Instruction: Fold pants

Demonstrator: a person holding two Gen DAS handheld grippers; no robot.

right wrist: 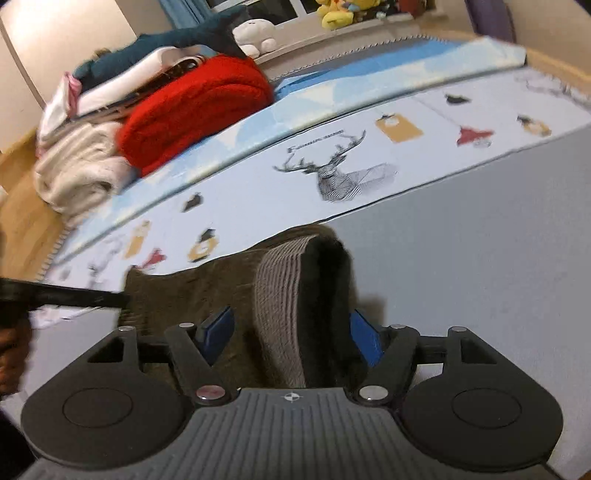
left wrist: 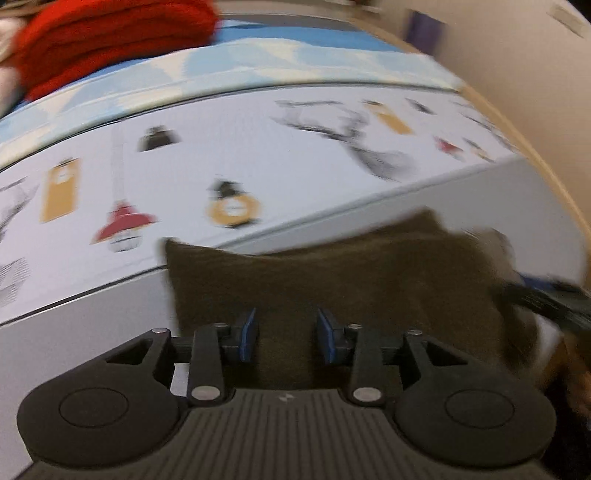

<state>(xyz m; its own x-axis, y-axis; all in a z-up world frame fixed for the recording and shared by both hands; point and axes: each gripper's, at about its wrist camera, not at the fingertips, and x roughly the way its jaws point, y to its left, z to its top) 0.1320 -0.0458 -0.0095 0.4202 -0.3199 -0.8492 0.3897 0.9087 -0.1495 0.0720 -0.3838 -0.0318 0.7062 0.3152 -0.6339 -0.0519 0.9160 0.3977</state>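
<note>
Dark olive-brown pants [left wrist: 332, 280] lie on a grey mat, blurred by motion in the left wrist view. My left gripper [left wrist: 287, 334] is over them, its blue pads [left wrist: 248, 334] apart with pant fabric between. In the right wrist view the pants [right wrist: 192, 295] show their ribbed beige waistband [right wrist: 280, 306] and dark lining standing up in a fold. My right gripper [right wrist: 291, 338] has its blue pads [right wrist: 218, 332] wide apart on either side of this waistband. The left gripper's black finger [right wrist: 74, 295] enters from the left at the pants' edge.
The grey mat [right wrist: 480, 258] adjoins a white mat printed with a deer and lamps [right wrist: 332, 173] and a blue one [right wrist: 332, 85]. A pile of folded clothes with a red knit [right wrist: 192, 110] and cream knit [right wrist: 81, 166] sits at the far left. Plush toys [right wrist: 255, 35] line the wall.
</note>
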